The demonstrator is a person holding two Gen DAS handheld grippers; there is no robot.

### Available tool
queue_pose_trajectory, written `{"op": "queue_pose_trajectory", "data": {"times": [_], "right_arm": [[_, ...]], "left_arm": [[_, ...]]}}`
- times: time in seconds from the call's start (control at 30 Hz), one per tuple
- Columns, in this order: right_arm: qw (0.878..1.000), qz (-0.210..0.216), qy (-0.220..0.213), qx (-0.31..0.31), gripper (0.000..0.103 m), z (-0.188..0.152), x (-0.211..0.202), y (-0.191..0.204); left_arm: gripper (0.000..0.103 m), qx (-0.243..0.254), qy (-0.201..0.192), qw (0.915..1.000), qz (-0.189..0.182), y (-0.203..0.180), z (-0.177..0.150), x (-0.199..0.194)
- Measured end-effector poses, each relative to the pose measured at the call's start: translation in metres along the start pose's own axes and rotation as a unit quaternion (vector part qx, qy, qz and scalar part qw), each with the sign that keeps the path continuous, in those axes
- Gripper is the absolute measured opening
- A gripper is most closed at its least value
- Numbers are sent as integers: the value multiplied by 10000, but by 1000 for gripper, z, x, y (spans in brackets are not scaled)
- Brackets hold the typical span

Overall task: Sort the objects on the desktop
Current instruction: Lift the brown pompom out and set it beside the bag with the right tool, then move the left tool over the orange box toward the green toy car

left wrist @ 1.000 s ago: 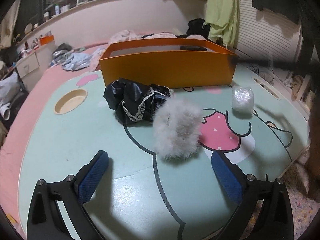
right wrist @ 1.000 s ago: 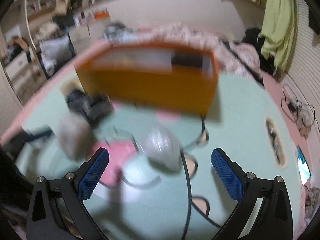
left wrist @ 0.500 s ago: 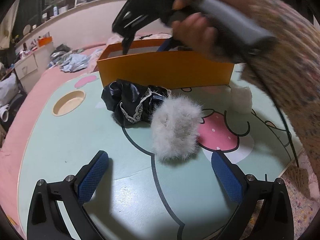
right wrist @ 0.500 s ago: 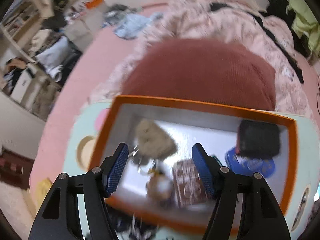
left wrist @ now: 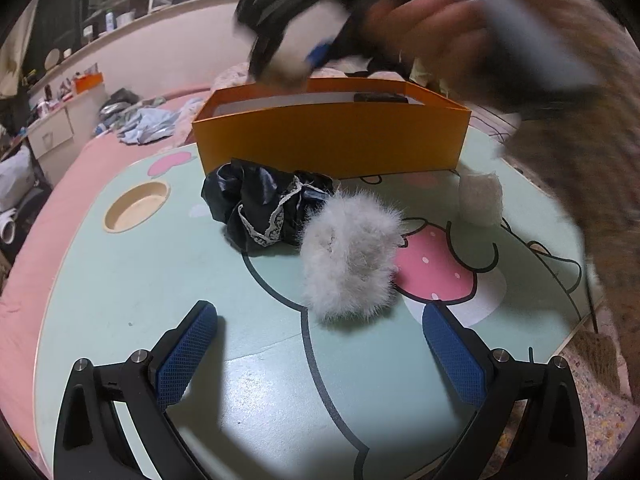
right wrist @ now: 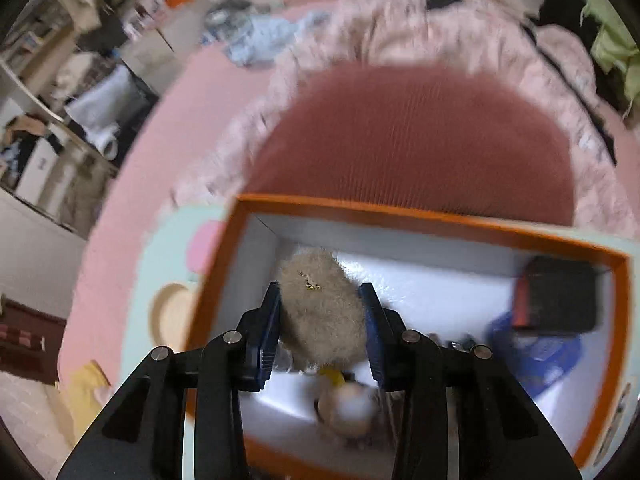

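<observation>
My left gripper (left wrist: 320,354) hangs open and still over the mint table (left wrist: 120,300), nothing between its blue pads. Just beyond it lies a white fluffy piece (left wrist: 352,264), then a black lace-trimmed cloth (left wrist: 260,208) and a small white ball (left wrist: 480,200). Behind stands the orange box (left wrist: 328,140). My right gripper (right wrist: 320,290) points down into the orange box (right wrist: 400,216). Its jaws are closing, with both pads pressed against a beige fuzzy ball (right wrist: 324,328). In the left wrist view that right gripper (left wrist: 288,60) is a blur above the box's back rim.
Inside the box lie a black-and-red item (right wrist: 560,296), a blue item (right wrist: 536,352) and a small round toy (right wrist: 348,408). A round cup hole (left wrist: 136,206) sits at the table's left. A hand (left wrist: 420,20) and sleeve (left wrist: 580,180) fill the upper right.
My right gripper swung from above the table to over the orange box, and its jaws narrowed from wide open onto the beige fuzzy ball. The left gripper and the table objects stayed put.
</observation>
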State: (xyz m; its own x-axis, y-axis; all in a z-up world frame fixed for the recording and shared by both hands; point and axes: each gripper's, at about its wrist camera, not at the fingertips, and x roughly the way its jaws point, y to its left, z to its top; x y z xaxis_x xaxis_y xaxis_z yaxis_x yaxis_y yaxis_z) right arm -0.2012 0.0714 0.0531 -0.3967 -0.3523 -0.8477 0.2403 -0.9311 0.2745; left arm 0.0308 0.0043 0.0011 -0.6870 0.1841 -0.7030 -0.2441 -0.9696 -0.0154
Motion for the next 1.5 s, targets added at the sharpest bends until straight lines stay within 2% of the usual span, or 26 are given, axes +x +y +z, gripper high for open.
{"op": "queue_pose_trajectory", "data": {"times": [0.1,0.2,0.3,0.43,0.5,0.6,0.67,0.77,0.87,1.0,1.1,1.13,1.5], "right_arm": [[9979,373,-473,-245,39,-20,-53,0],[9951,678,-585,-408,39,-62,-88,-7],[9945,829,-459,-449,41,-103,-89,-18],[9964,548,-378,-529,41,-126,-60,-23],[9961,580,-421,-509,43,-131,-51,-27],[9931,589,-963,-329,53,-137,-62,-38],[9880,420,-1453,-303,73,-148,-80,-42],[9825,54,-1791,-506,75,-173,-96,-47],[9830,-389,-1695,-594,76,-197,-92,-54],[9889,-725,-1109,-679,76,-212,-66,-57],[9841,-1137,-1051,-873,92,-208,-59,-51],[9854,-1075,-1004,-860,103,-207,-57,-53],[9847,-1072,-1084,-843,103,-209,-52,-59]], "left_arm": [[103,0,0,10000,0,0,0,0],[103,0,4,10000,4,0,0,0],[103,-1,5,10000,2,0,0,0],[103,1,3,10000,1,0,1,0],[103,0,3,10000,1,0,1,0],[103,0,3,10000,0,0,1,0],[103,0,3,10000,0,0,1,0],[103,0,4,10000,-1,0,1,0],[103,1,3,10000,-2,0,1,0],[103,8,7,10000,4,1,1,1],[103,-3,7,10000,-2,1,1,1],[103,6,3,10000,2,0,1,1],[103,34,83,10000,40,-2,2,1]]}}
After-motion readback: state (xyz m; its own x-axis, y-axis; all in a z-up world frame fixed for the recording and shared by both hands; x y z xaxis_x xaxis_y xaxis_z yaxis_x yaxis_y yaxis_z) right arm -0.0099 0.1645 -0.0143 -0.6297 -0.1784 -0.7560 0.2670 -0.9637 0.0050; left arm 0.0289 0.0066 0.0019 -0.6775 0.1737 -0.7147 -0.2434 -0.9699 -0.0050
